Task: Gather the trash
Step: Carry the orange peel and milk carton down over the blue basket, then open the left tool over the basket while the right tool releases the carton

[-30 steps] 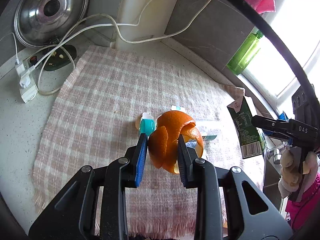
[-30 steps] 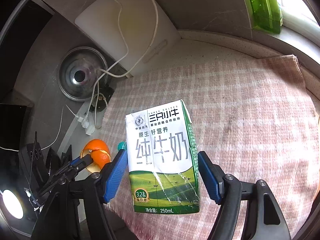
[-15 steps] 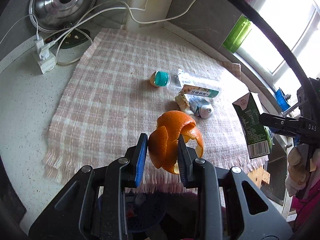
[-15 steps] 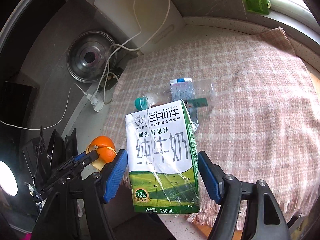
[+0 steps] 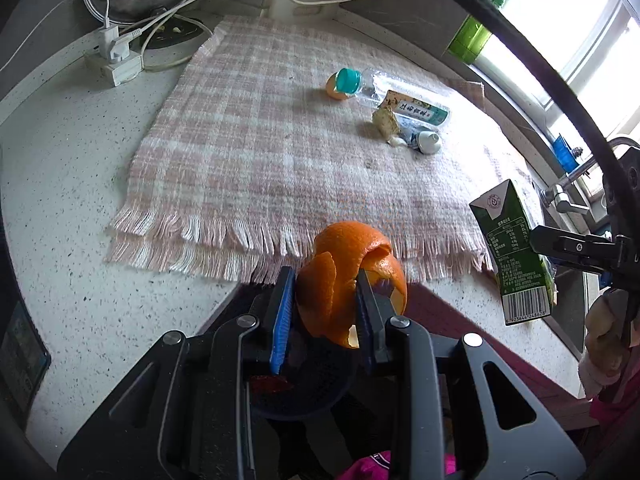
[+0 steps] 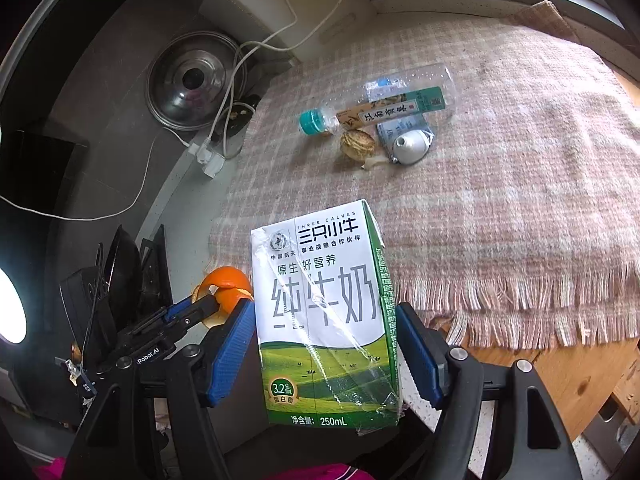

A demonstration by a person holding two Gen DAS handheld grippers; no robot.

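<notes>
The left gripper (image 5: 324, 300) pinches a curled piece of orange peel (image 5: 352, 276) between its blue-padded fingers, the peel standing up above the fingertips and bulging past the right one. It hangs just off the near, fringed edge of the pink-and-white checked cloth (image 5: 256, 144), over a dark round mesh bin (image 5: 316, 384) below the speckled white countertop (image 5: 60, 200). The right gripper (image 6: 326, 320) clamps a green-and-white 250 mL milk carton (image 6: 324, 312) by its two narrow sides, upright between the pads and lifted clear of the counter's edge; in the left wrist view the carton (image 5: 512, 252) is off to the right of the peel. Left on the cloth, well apart from both grippers, lie a clear plastic bottle with a teal cap (image 6: 380, 104), a brown walnut shell (image 6: 357, 143) and a small white cap (image 6: 412, 146), bunched close together.
</notes>
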